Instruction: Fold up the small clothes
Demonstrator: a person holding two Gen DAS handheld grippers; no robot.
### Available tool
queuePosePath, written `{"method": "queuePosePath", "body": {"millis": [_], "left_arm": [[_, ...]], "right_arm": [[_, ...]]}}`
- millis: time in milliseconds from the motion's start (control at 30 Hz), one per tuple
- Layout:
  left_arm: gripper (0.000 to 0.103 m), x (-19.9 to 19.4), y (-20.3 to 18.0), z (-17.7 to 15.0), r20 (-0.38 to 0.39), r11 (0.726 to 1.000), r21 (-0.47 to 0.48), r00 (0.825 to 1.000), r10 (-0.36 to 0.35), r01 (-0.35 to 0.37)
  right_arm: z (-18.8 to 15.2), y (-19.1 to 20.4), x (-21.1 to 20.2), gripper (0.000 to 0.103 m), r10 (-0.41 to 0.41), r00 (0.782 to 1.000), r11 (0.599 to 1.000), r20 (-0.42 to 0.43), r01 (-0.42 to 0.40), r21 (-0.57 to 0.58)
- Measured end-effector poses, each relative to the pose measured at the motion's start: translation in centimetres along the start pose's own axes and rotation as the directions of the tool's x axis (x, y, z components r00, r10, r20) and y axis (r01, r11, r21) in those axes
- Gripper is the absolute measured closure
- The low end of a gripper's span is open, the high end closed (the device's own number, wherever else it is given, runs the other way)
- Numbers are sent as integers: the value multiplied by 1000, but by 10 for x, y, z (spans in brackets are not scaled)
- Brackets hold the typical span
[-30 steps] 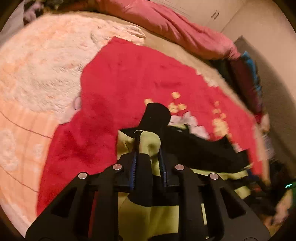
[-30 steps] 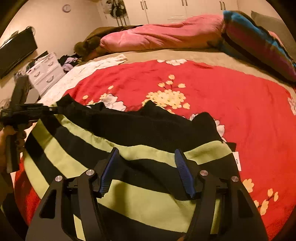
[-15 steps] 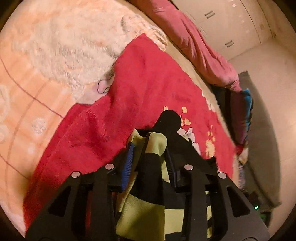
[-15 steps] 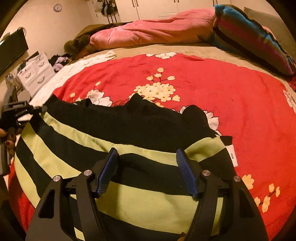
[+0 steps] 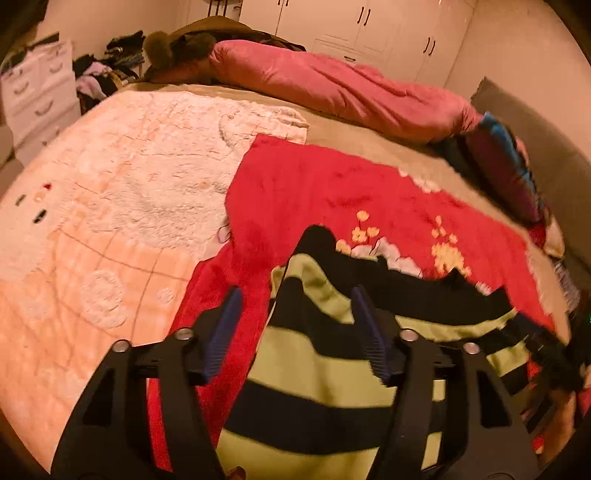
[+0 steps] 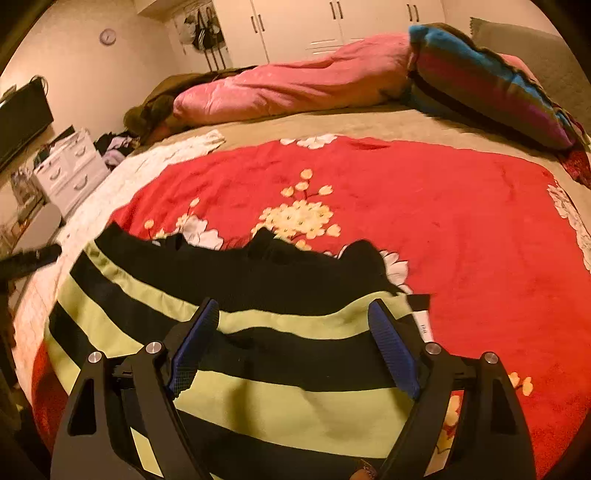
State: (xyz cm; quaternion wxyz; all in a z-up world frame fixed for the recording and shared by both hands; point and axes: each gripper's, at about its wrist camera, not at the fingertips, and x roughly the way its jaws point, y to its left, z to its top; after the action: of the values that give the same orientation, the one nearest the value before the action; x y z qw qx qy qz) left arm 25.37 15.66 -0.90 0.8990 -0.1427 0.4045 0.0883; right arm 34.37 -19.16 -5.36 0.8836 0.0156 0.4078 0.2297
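Note:
A small black garment with yellow-green stripes (image 6: 258, 325) lies spread flat on a red flowered blanket (image 6: 443, 229). My right gripper (image 6: 293, 314) hovers over its near middle, jaws opening wide, with cloth below them but nothing pinched. In the left wrist view the same striped garment (image 5: 325, 362) runs off to the right, and my left gripper (image 5: 295, 299) stands over its left edge. Its jaws are opening, and the fabric lies slack under them, free of the blue pads (image 5: 365, 321). The left gripper's tip (image 6: 33, 258) shows at the far left of the right wrist view.
A peach and white fleece blanket (image 5: 110, 206) covers the bed left of the red one. A pink duvet (image 6: 295, 88) and a striped pillow (image 6: 491, 85) lie at the bed's far side. White drawers (image 6: 70, 170) and wardrobe doors (image 5: 369, 29) stand beyond.
My left gripper has let go of the garment's edge, spread its jaws and lifted back. My right gripper's jaws have spread wider. The garment now lies flat.

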Motion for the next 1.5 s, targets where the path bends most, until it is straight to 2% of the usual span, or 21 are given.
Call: {"method": "queuePosePath", "body": {"millis": [33, 67, 100, 300, 500, 700, 833, 933, 1067, 1133, 1200, 1400, 1433, 1500], "left_arm": [[43, -3, -3, -3, -1, 1000, 9, 1000, 6, -6], [42, -5, -5, -5, -4, 1000, 13, 1000, 11, -10], [38, -7, -5, -7, -7, 1000, 15, 1000, 16, -16], [28, -14, -16, -16, -19, 999, 35, 999, 42, -41], [27, -17, -22, -24, -22, 996, 69, 998, 62, -61], [27, -9, -19, -40, -65, 996, 66, 996, 66, -62], [27, 3, -10, -59, -128, 996, 47, 989, 77, -72], [22, 13, -5, -72, -174, 994, 55, 979, 102, -94], [21, 20, 0, -87, -193, 993, 62, 975, 112, -102], [19, 23, 4, -91, -189, 995, 48, 977, 100, -92], [17, 26, 9, -94, -187, 995, 37, 978, 96, -91], [17, 22, 21, -101, -175, 997, -49, 984, 42, -51], [17, 19, 21, -100, -168, 997, -52, 985, 39, -49], [17, 12, 22, -100, -151, 997, -53, 988, 40, -48]], "right_arm": [[2, -1, -2, 21, 3, 1000, 1000, 5, -3, 3], [4, -2, -7, 11, -1, 1000, 1000, 14, 0, 4], [5, -3, -11, 7, -9, 1000, 1000, 24, 9, 3], [12, -7, -39, 6, -16, 994, 1000, 107, 14, 19], [4, 3, -54, 6, -17, 993, 999, 116, 20, -27], [-18, 34, -54, 6, -8, 999, 990, 52, 15, -141], [-31, 44, -44, 6, -28, 999, 986, -17, 25, -163], [-39, 44, -37, 6, -46, 996, 988, -70, 35, -151], [-53, 29, -32, 6, -22, 989, 997, -145, 12, -71], [-65, 20, -24, 6, -19, 979, 999, -203, 11, -41], [-77, 14, -13, 6, -56, 963, 998, -264, 47, -41], [-79, 22, -9, 6, -90, 960, 995, -264, 73, -75], [-77, 22, -10, 6, -87, 963, 995, -257, 71, -71], [-71, 23, -18, 6, -32, 976, 999, -217, 25, -35]]}}
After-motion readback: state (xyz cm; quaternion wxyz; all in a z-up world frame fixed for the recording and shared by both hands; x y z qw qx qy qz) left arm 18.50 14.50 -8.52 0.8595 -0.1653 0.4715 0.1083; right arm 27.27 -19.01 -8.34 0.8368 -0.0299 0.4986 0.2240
